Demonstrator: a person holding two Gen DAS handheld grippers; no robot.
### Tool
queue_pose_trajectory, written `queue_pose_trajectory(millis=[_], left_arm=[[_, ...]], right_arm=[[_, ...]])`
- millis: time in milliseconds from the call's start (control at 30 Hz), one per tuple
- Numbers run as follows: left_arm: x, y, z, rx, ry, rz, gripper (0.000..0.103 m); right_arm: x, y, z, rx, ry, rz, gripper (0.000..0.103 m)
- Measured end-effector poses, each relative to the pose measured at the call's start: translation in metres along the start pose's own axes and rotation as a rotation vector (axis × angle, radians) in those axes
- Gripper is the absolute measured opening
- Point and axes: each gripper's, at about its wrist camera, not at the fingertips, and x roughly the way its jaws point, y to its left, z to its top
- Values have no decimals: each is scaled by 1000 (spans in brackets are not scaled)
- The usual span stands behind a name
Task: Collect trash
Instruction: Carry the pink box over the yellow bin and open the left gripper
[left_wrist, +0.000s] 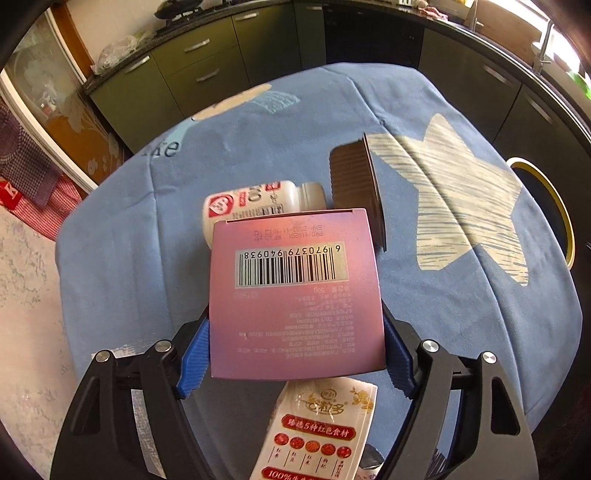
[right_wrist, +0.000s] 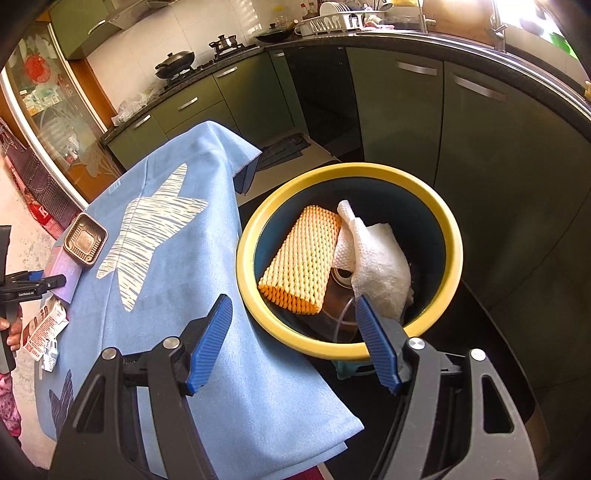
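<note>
My left gripper is shut on a pink-purple box with a barcode; its blue pads press the box's two sides. Behind the box a white bottle lies on its side, and a brown ribbed tray stands tilted next to it. A red-and-white carton lies under the box, near the gripper. My right gripper is open with nothing between its fingers, over the table's edge and the yellow-rimmed bin. The bin holds an orange foam net and a white paper towel.
A blue cloth with a white star covers the table. The bin stands just off the table's right edge. Dark green kitchen cabinets run behind and to the right. In the right wrist view a hand holds the other gripper at far left.
</note>
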Motion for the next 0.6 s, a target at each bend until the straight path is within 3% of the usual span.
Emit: queue_pose_trajectory(millis=[300,467,600], left_arm=[[-50,-11,-6,37,-85,-12,77],[-85,-50,-9,114,-147,-74,77],[-106,-102,-6,195,-196,-168,77]], right_arm=[[-1,0,-1,-1,1,-12,66],[-12,-19,-4,44,-15,-59,66],[-21,-34,-7,68,-29,-89,66]])
